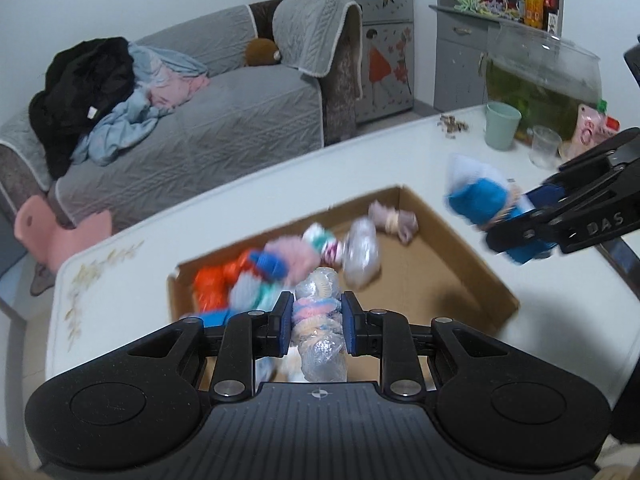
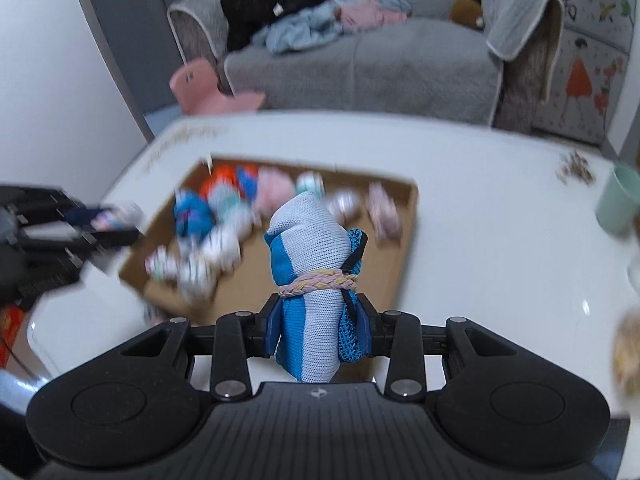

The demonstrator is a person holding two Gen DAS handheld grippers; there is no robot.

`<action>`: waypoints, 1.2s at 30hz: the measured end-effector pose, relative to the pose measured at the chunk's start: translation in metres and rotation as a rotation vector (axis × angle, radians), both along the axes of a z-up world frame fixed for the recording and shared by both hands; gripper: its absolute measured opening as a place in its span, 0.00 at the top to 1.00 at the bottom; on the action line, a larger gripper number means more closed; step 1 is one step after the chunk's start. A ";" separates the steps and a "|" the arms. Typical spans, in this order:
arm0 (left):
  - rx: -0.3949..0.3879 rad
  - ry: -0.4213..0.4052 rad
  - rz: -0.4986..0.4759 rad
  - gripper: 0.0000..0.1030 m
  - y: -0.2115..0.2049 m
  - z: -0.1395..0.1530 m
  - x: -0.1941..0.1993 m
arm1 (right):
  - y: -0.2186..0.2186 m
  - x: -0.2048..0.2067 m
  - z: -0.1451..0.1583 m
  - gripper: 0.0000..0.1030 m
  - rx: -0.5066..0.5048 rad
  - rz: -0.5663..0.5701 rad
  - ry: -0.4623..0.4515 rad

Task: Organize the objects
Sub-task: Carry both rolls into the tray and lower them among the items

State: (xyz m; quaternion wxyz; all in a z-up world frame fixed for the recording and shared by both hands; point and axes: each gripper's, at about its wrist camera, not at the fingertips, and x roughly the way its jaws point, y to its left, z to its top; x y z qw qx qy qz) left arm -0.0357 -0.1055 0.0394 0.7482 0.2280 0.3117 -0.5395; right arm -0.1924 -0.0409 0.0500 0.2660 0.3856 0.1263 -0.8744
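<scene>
A shallow cardboard box point(image 1: 448, 240) lies on the white table point(image 1: 240, 208) and holds several rolled sock bundles point(image 1: 280, 260). My left gripper point(image 1: 318, 320) is shut on a plastic-wrapped pastel bundle point(image 1: 320, 344) above the box's near edge. My right gripper point(image 2: 318, 328) is shut on a blue and white rolled sock bundle point(image 2: 308, 264) tied with a braided band, held above the table just in front of the box point(image 2: 400, 240). The right gripper point(image 1: 560, 216) with its blue bundle point(image 1: 476, 200) also shows in the left wrist view, right of the box.
A green cup point(image 1: 500, 124), a clear cup point(image 1: 544, 146) and a fish tank point(image 1: 540, 76) stand at the table's far right. Small debris point(image 1: 452, 124) lies near them. A grey sofa point(image 1: 200, 120) with clothes and a pink stool point(image 1: 60, 228) are beyond the table.
</scene>
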 end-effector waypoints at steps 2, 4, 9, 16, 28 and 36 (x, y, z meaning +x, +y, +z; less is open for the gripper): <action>-0.010 0.004 -0.002 0.71 -0.015 -0.005 0.001 | -0.011 -0.012 -0.002 0.67 -0.014 0.026 0.002; -0.014 0.013 -0.006 0.71 -0.030 -0.012 0.004 | -0.021 -0.025 -0.009 0.67 -0.022 0.047 -0.017; 0.017 0.041 -0.018 0.71 -0.053 -0.042 0.008 | -0.034 -0.047 -0.032 0.67 0.013 0.070 -0.046; 0.086 0.061 -0.026 0.70 -0.055 -0.081 0.014 | -0.038 -0.056 -0.049 0.67 0.040 0.084 -0.129; 0.132 0.027 -0.051 0.70 -0.062 -0.104 0.008 | -0.052 -0.080 -0.070 0.67 0.044 0.122 -0.233; 0.136 0.020 -0.024 0.70 -0.065 -0.112 0.016 | -0.063 -0.092 -0.081 0.67 0.103 0.138 -0.189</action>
